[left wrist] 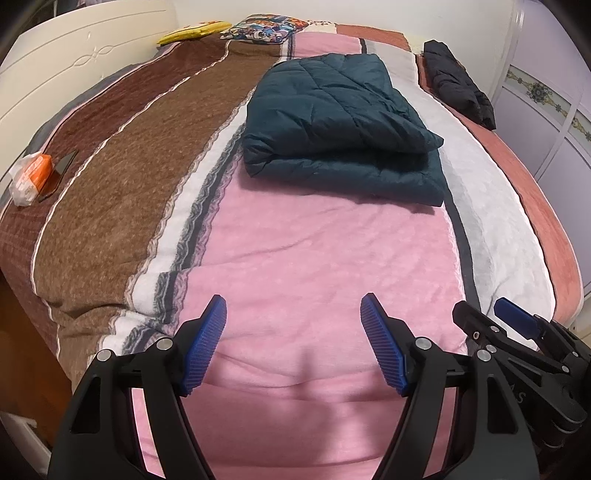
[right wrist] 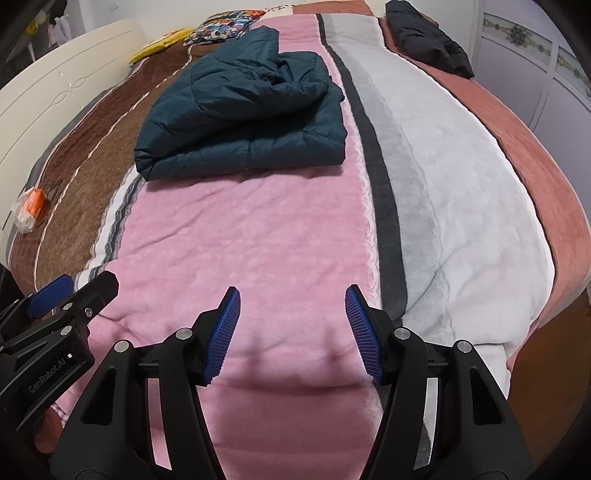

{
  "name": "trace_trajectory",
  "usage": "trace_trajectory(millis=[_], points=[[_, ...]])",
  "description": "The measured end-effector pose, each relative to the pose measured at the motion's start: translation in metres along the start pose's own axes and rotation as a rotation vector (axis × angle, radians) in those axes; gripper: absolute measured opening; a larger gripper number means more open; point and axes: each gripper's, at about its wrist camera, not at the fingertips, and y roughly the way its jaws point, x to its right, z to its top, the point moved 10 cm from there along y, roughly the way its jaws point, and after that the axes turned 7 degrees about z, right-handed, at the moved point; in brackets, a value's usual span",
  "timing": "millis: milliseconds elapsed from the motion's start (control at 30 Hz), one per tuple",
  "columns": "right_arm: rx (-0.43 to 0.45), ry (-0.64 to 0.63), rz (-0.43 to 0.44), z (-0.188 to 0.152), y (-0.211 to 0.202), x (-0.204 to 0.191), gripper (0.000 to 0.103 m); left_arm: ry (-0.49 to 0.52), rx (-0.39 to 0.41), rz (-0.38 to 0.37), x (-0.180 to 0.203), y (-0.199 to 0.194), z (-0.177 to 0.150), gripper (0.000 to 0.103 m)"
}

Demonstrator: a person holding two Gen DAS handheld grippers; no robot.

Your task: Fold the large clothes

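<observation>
A teal quilted jacket (left wrist: 340,122) lies folded mid-bed on the striped blanket (left wrist: 303,258); nearer the camera, left gripper (left wrist: 293,343) and right gripper (right wrist: 291,332) hover empty, jaws apart. Folding seems finished; the black garment (left wrist: 458,85) beyond the jacket possibly awaits next.

Folded jacket (left wrist: 340,122): dark teal, quilted. Blanket (left wrist: 295,251) on bed: lengthwise stripes of brown, white, grey, pink, dusty rose. Second garment (left wrist: 458,85): black. Pillow (left wrist: 264,27): multicoloured cartoon print. Packet (left wrist: 192,33): yellow. Gripper pads (left wrist: 207,347): blue, ribbed.
</observation>
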Motion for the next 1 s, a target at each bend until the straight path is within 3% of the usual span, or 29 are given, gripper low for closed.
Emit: trace_trajectory(millis=[1000], points=[[0.0,-0.011,0.003,-0.0006,-0.0033,-0.0057,0.059,0.0,0.012,0.004,-0.0015,-0.0052,0.0026,0.072]])
